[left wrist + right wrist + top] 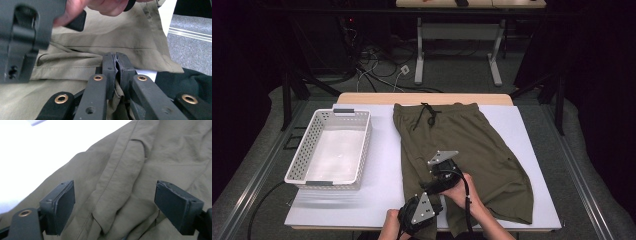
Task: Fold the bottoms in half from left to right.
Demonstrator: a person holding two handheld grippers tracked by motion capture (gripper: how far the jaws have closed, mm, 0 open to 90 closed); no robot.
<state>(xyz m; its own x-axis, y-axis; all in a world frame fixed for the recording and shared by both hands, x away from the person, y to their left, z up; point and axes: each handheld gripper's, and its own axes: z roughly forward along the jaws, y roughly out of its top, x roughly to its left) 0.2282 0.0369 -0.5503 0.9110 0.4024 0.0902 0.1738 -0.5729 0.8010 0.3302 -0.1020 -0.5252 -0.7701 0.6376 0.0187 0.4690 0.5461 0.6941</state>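
Olive shorts (pixel 462 150) lie flat on the white-topped bench (pixel 382 190), waistband w/ black drawstring (pixel 428 114) at the far edge, legs toward the near edge. Shorts take up centre to right of the bench.

White perforated basket (pixel 302 155) sits on the left side of the bench, apart from the shorts; nothing visible inside it.

Left tool (pixel 115 65) is at the near edge, on the near-left leg hem. In the left gripper view its jaws are pressed together w/ a fold of olive cloth pinched between the pads and bunched up below them. So: narrow, holding shorts fabric. In the high view the left tool (pixel 419 212) w/ grey plate on top sits just near-left of the right one.

Right tool (pixel 113 207) has jaws wide apart, both pads clear of each other, wrinkled shorts cloth w/ a seam and a folded flap between and beyond them. Holding nothing. Can't tell if the pads touch the cloth. In the high view the right tool (pixel 443 167) is over the inner leg area, right hand (pixel 459 192) gripping it from the near side.

Left gripper view also shows the right hand (pixel 100 6) and the right tool's body close by, top left.

Grey floor w/ cables beyond the bench; another bench (pixel 472 4) stands at the far end.
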